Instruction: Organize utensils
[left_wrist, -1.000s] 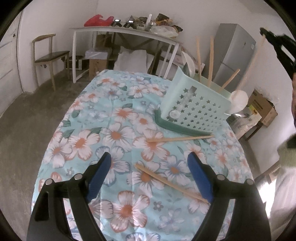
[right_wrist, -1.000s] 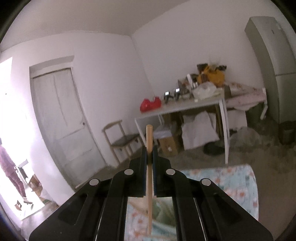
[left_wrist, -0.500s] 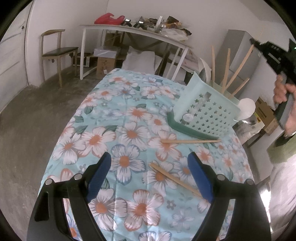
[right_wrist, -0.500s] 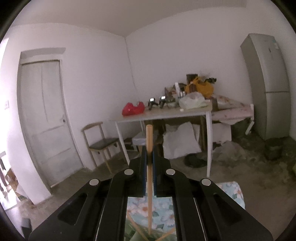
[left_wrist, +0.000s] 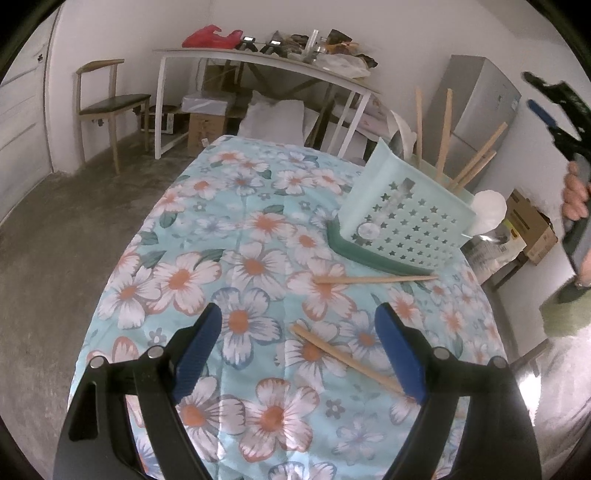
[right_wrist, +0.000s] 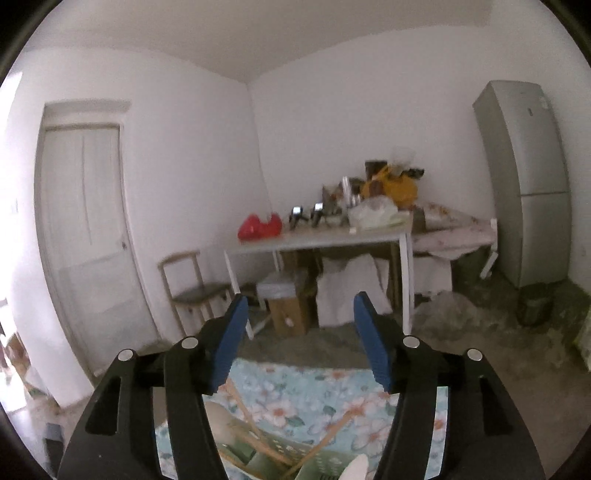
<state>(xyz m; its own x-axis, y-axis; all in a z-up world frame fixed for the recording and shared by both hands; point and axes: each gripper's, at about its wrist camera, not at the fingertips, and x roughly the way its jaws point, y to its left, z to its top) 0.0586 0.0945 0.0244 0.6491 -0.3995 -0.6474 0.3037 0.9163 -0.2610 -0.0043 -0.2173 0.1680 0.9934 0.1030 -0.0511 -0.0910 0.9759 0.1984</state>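
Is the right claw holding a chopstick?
No, in the right wrist view the right claw is open with nothing between its blue pads, and the chopsticks stand in the basket below.

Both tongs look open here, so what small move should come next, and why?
Probably lower the left tongs onto the nearer chopstick lying between its fingers on the tablecloth. They are open and empty, and two chopsticks are not yet in the basket.
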